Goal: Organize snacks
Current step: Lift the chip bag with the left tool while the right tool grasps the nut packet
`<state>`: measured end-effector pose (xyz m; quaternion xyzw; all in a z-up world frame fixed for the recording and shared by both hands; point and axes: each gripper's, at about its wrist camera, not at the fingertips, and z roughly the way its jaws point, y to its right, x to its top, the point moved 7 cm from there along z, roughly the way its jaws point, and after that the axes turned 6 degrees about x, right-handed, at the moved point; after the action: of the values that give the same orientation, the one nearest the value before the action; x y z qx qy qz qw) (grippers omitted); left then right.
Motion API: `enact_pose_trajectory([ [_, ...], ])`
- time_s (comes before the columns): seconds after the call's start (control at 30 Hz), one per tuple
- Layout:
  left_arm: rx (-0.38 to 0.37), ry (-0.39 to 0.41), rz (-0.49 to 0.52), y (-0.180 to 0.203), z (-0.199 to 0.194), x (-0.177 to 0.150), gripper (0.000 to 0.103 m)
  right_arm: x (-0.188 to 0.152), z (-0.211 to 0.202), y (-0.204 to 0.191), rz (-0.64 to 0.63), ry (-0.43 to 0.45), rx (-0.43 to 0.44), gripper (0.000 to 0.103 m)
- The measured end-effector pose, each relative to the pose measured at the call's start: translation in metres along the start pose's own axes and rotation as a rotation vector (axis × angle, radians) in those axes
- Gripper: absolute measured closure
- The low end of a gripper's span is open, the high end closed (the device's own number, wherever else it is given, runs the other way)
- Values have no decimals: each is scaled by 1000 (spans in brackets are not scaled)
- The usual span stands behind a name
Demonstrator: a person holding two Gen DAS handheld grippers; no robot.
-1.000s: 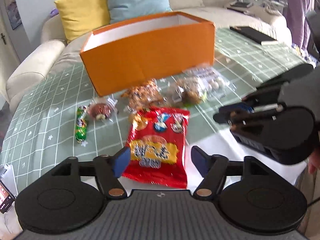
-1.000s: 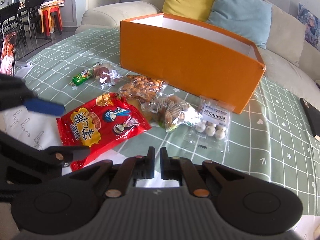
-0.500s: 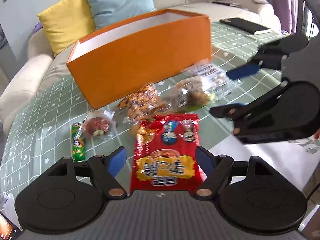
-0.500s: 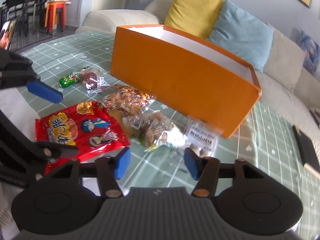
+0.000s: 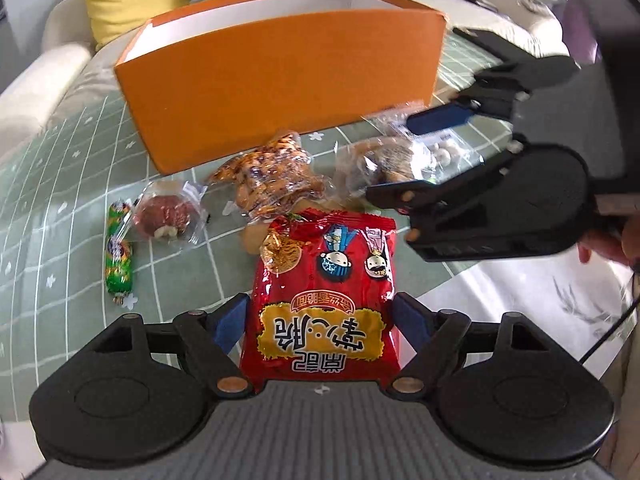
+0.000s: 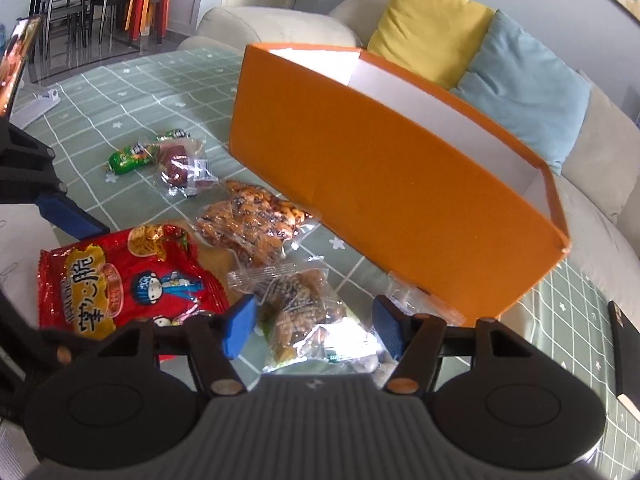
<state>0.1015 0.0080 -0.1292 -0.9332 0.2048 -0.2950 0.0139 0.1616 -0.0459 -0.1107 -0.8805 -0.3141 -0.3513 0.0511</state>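
Observation:
A red snack bag (image 5: 324, 292) lies on the green checked tablecloth. It sits between the fingers of my left gripper (image 5: 320, 320), whose jaws are opening; the pads stand just off its edges. My right gripper (image 6: 314, 326) is open over a clear packet of brown pieces (image 6: 304, 312) without pressing it. Behind stands the open orange box (image 5: 280, 92). In front of the box lie a packet of peanuts (image 5: 272, 176), a packet of white balls (image 5: 444, 152), a small red-brown sweet (image 5: 168, 216) and a green wrapped stick (image 5: 118, 256).
A sofa with a yellow cushion (image 6: 424, 20) and a blue cushion (image 6: 520, 92) runs behind the table. A flat black object (image 6: 624, 360) lies at the table's right edge. White cloth (image 5: 540, 300) covers the near right. A person's hand (image 5: 608, 240) holds the right gripper.
My left gripper came forward and down until the red bag lay between its fingers. My right gripper went from shut to open, rolled and moved in over the clear packet.

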Motion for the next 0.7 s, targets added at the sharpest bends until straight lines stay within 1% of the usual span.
enact_pose_trajectory([
  [0.07,15,4,38,4,2,0,9,-1,4,1,11,-13,4,41],
  [0.1,18,2,49,6,3,0,9,-2,6,1,20,-19,8,43],
  [0.17,18,-9,52,9,6,0,9,-4,8,1,37,-27,13,45],
  [0.4,3,-46,-28,9,15,2,9,-8,7,-2,53,-21,-4,49],
  [0.47,-3,-60,-44,9,17,1,10,-9,7,-3,56,-20,-12,49],
  [0.5,-5,-57,-55,9,18,1,12,-9,7,-4,55,-20,-14,50],
  [0.6,-17,-38,-66,10,16,-1,22,-9,6,-7,35,-18,-20,52],
  [0.63,-15,-35,-68,10,15,-2,25,-9,6,-8,27,-19,-25,52],
  [0.7,6,-27,-70,11,12,-4,28,-9,4,-9,15,-19,-36,54],
])
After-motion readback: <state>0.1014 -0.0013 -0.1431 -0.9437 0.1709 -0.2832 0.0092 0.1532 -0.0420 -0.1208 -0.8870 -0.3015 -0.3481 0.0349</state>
